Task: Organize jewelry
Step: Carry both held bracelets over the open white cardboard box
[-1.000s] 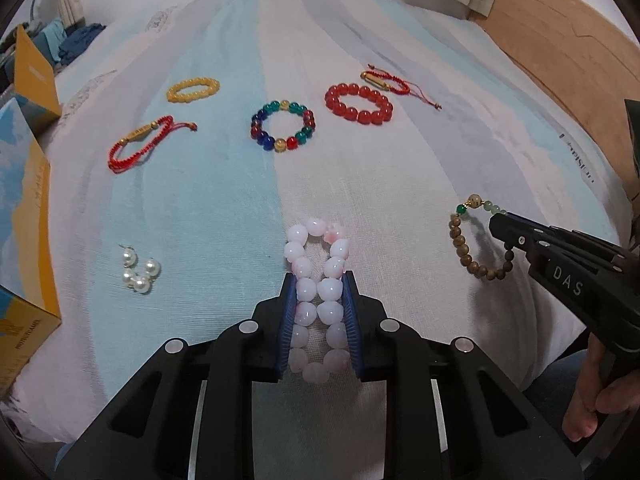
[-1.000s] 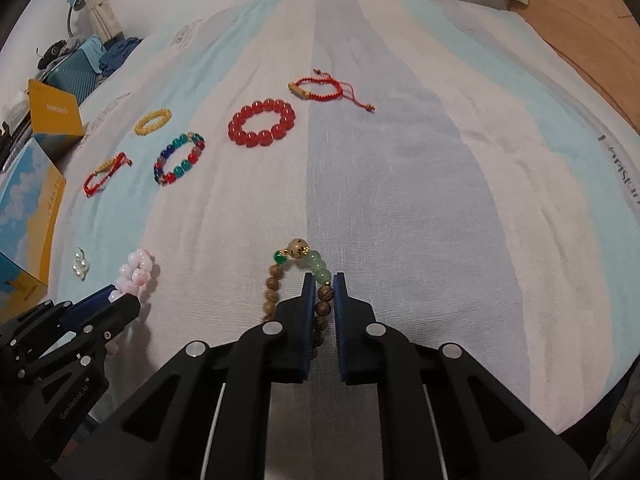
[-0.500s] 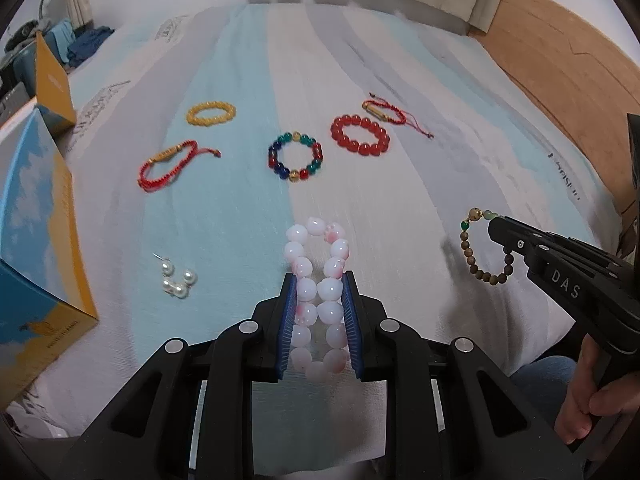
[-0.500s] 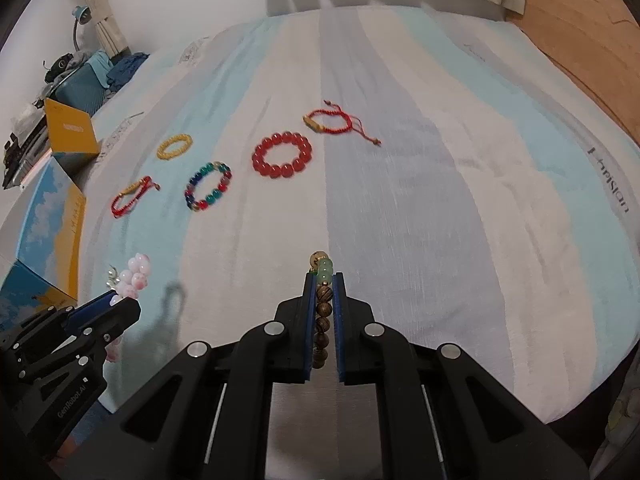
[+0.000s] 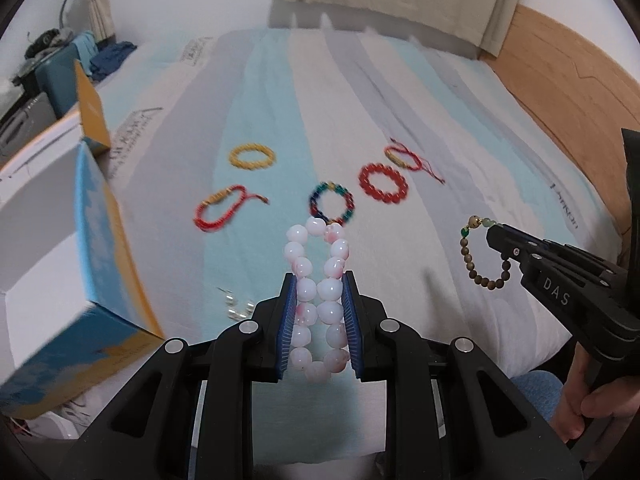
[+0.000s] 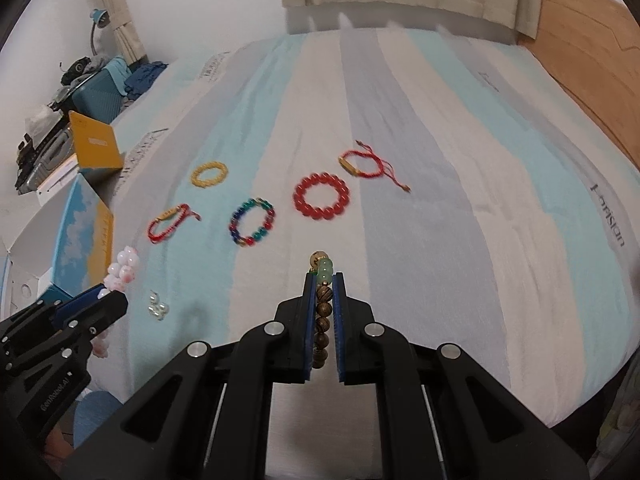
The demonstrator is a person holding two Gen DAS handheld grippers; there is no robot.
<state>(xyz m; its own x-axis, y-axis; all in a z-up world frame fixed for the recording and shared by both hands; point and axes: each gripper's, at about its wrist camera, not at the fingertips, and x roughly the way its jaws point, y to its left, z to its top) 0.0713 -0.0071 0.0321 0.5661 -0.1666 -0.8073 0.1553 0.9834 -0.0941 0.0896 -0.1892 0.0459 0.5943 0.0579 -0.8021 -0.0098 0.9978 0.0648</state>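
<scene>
The striped bed [image 6: 440,240] carries a blue box [image 5: 92,280] at its left edge. Above it, the left tool [image 5: 318,280] pinches a pink bead bracelet [image 5: 316,256]; the right tool [image 6: 323,280] is clamped on a wooden bead bracelet [image 6: 322,312]. Five bracelets lie beyond, pearls [image 6: 157,309] nearer.

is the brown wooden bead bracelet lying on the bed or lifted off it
Lifted off. The right tool is shut on the wooden bead bracelet; in the left wrist view its loop hangs free above the striped bedsheet.
</scene>
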